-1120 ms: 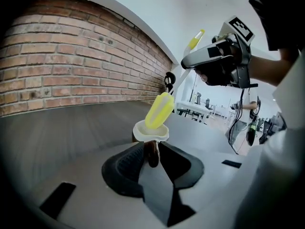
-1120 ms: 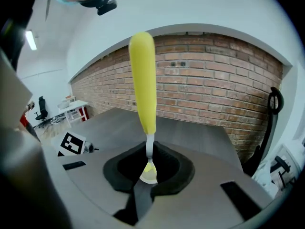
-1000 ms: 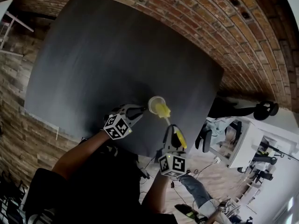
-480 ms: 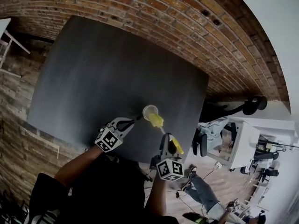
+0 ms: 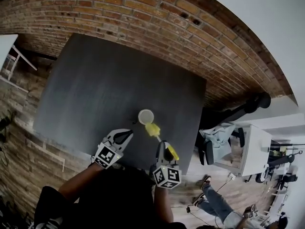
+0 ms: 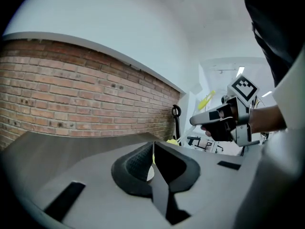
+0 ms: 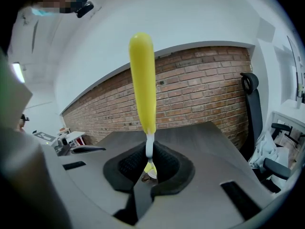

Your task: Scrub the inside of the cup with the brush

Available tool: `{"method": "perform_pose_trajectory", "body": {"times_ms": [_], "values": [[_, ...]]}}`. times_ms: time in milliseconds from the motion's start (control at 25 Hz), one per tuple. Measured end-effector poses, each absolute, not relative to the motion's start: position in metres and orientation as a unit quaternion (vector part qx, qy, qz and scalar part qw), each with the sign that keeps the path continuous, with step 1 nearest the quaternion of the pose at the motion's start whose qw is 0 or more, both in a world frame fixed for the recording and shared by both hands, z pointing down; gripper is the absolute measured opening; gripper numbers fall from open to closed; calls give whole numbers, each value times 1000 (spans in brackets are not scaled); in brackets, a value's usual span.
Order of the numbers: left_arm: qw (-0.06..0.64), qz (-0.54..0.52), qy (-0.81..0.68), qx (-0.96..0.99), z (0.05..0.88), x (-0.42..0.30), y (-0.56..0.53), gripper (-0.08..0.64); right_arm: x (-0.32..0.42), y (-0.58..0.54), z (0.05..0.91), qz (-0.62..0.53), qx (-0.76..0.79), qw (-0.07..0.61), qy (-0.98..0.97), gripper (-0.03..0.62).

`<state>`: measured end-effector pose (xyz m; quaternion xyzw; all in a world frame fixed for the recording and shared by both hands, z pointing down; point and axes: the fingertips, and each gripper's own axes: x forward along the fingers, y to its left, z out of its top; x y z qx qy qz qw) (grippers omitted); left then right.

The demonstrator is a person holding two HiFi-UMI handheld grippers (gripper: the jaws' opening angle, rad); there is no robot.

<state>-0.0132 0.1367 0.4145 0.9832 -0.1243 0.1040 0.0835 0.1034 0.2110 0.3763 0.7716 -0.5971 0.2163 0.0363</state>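
Observation:
A pale cup (image 5: 146,116) stands upright on the dark table (image 5: 95,80), near its front edge. My right gripper (image 5: 163,146) (image 7: 149,159) is shut on the brush's thin white stem. The yellow handle (image 7: 143,80) rises above the jaws. The yellow brush head (image 5: 152,129) hangs just outside the cup's rim, on my side of it. My left gripper (image 5: 127,134) (image 6: 153,149) is held left of the brush and short of the cup. Its jaws have just been closing with nothing between them and now stand shut. The right gripper (image 6: 224,120) also shows in the left gripper view.
A brick wall (image 5: 143,18) runs along the far side of the table. A black office chair (image 5: 248,106) and a white desk (image 5: 252,149) stand off the table's right end. The table's front edge lies just under both grippers.
The left gripper has drawn back from the cup and its jaws have closed. The brush head has come out of the cup toward me. Both hands have risen.

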Motion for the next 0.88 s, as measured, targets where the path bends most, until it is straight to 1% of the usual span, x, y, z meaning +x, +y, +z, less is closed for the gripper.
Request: {"method": "perform_pose_trajectory", "body": {"times_ms": [360, 880], "values": [[58, 79, -161, 982, 375, -12, 188, 41, 104, 255, 357, 169, 753, 34, -635, 49], [48, 69, -177, 981, 371, 0, 212, 41, 100, 283, 349, 148, 744, 26, -651, 48]]}}
